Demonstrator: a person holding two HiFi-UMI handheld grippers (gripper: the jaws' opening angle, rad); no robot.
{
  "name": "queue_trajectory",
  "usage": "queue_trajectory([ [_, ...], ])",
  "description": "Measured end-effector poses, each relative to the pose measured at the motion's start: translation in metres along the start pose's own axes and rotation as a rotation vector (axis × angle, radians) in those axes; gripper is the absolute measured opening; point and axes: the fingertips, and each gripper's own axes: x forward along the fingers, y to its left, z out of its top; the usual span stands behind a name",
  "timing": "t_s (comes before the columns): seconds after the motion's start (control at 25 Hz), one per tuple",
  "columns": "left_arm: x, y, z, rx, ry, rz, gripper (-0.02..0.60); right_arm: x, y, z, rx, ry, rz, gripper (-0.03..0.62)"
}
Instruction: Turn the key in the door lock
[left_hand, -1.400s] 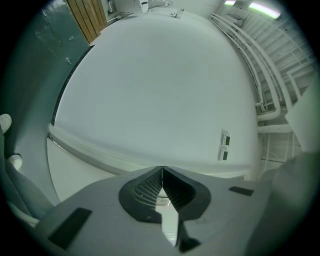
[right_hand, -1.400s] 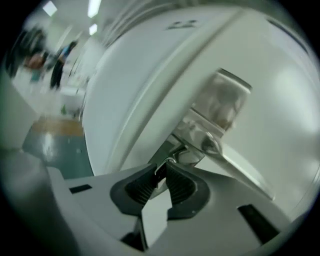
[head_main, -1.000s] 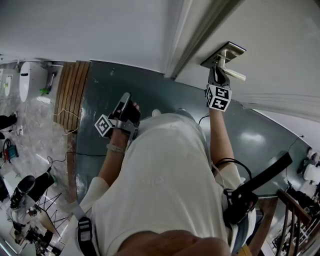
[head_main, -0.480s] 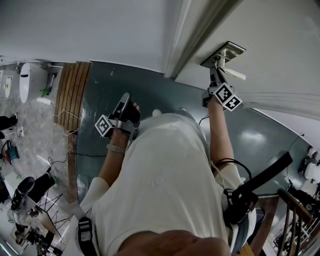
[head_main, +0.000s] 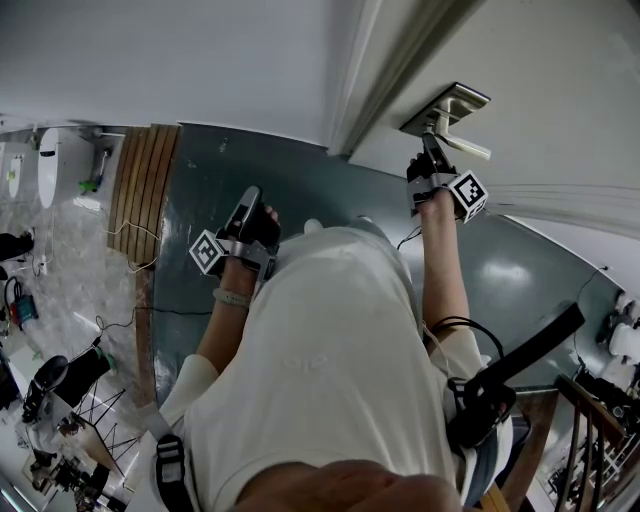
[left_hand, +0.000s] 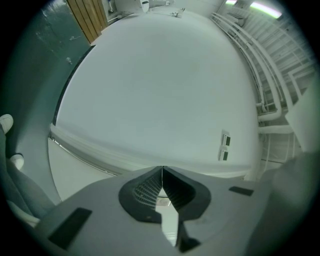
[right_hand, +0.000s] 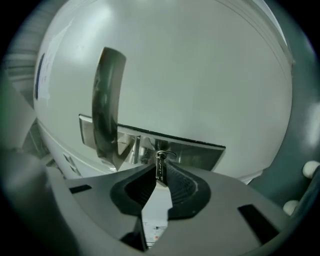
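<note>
A small silver key (right_hand: 160, 168) stands edge-on in the steel lock plate (right_hand: 192, 152) of the white door, just right of the lever handle (right_hand: 106, 105). My right gripper (right_hand: 160, 175) is shut on the key's head, its pads pressed on both flat sides. In the head view the right gripper (head_main: 430, 152) reaches up under the lock plate (head_main: 447, 104) and handle (head_main: 472, 149), its marker cube turned out to the right. My left gripper (head_main: 247, 213) hangs apart at the left, over the floor; in its own view the left gripper (left_hand: 162, 173) is shut on nothing and faces a white wall.
The door frame (head_main: 390, 70) runs left of the lock. Wooden boards (head_main: 145, 190) lie at the left on the dark green floor (head_main: 320, 190). A wooden stair rail (head_main: 590, 430) stands at the lower right. Two wall sockets (left_hand: 225, 146) sit on the white wall.
The right gripper has rolled about its own axis at the lock, with the key in it; its marker cube swung from below the wrist out to the right. The left gripper kept still.
</note>
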Motion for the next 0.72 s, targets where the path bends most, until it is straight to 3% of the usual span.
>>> queue_trajectory([
  [0.16, 0.001, 0.001, -0.001, -0.005, 0.007, 0.001, 0.009, 0.0, -0.001, -0.001, 0.12, -0.013, 0.033, 0.067],
  [0.32, 0.003, 0.002, -0.001, -0.008, 0.009, 0.003, 0.009, 0.002, -0.001, -0.001, 0.144, -0.018, 0.065, 0.071],
  [0.64, -0.001, 0.0, -0.001, -0.002, 0.0, 0.0, 0.009, -0.003, 0.007, 0.004, -0.1, -0.008, 0.033, 0.097],
  [0.72, -0.002, 0.0, 0.001, -0.002, -0.007, 0.0, 0.008, -0.006, 0.012, 0.006, -0.219, 0.006, 0.024, 0.101],
])
